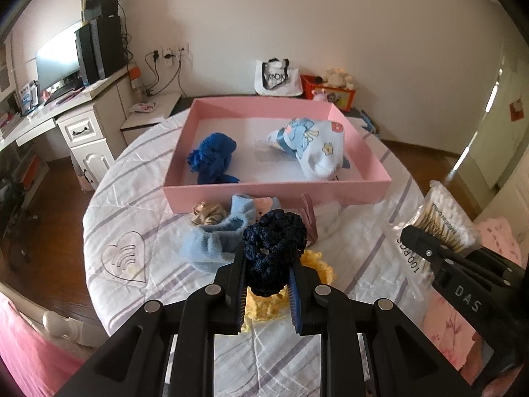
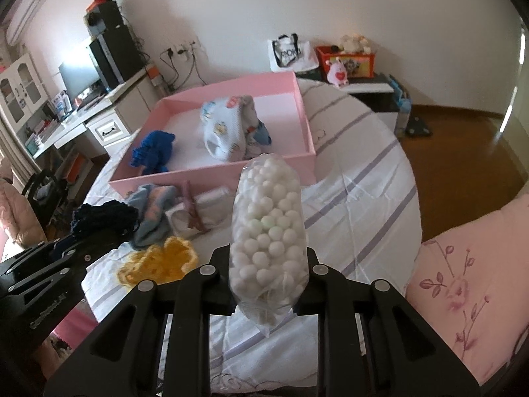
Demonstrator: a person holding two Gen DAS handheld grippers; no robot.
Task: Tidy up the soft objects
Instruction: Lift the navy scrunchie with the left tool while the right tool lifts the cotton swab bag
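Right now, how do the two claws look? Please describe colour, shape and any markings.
Both are matte black plastic with angular linkage arms, triangular cut-outs and round silver pivot pins. The left claw has ribbed blue pads inside its fingers. The right claw carries white letters "DAS" on its side; the left one's side also has pale lettering, too blurred to read. No cables or sleeves show.

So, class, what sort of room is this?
Most likely a bedroom at home: a quilted bed cover, a flowered pillow and a desk with a monitor.
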